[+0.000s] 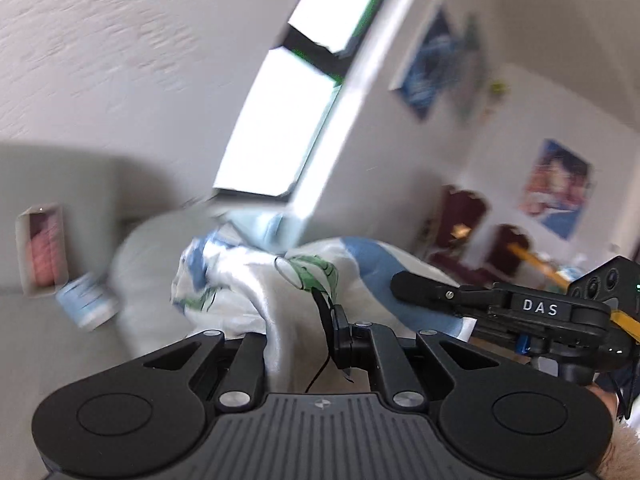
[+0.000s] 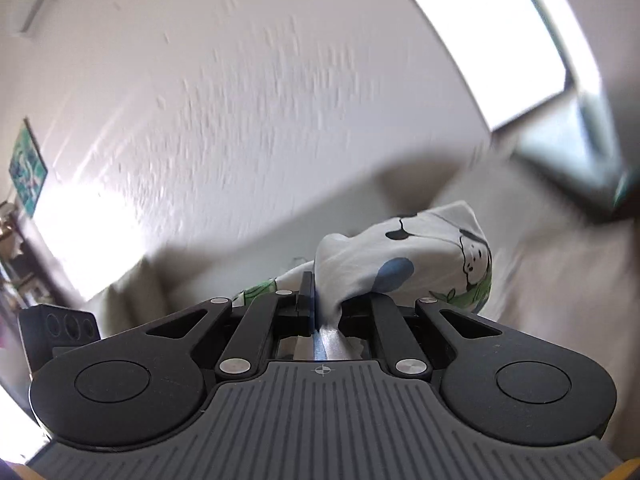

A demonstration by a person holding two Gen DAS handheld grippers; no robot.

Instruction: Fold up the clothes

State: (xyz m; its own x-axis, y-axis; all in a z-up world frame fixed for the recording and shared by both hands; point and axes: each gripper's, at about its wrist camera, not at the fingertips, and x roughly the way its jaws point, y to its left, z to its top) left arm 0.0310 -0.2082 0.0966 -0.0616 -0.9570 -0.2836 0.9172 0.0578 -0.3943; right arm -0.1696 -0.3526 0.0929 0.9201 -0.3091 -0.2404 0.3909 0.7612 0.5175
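Observation:
A white satin garment [image 1: 260, 280] with blue patches and green and black cartoon prints is lifted in the air between both grippers. My left gripper [image 1: 316, 320] is shut on a fold of it; the cloth bulges out in front of the fingers. My right gripper [image 2: 316, 300] is shut on another bunch of the same garment [image 2: 420, 256], which drapes over its right finger. The right gripper's body [image 1: 520, 308], marked DAS, shows at the right of the left wrist view, close beside the cloth.
A beige sofa [image 1: 60, 184] lies behind and below the cloth. A small box with pink cloth [image 1: 42, 248] and a light blue roll [image 1: 88, 304] sit on it. A window [image 1: 280, 120], white walls with posters [image 1: 556, 188] and dark chairs [image 1: 464, 216] are beyond.

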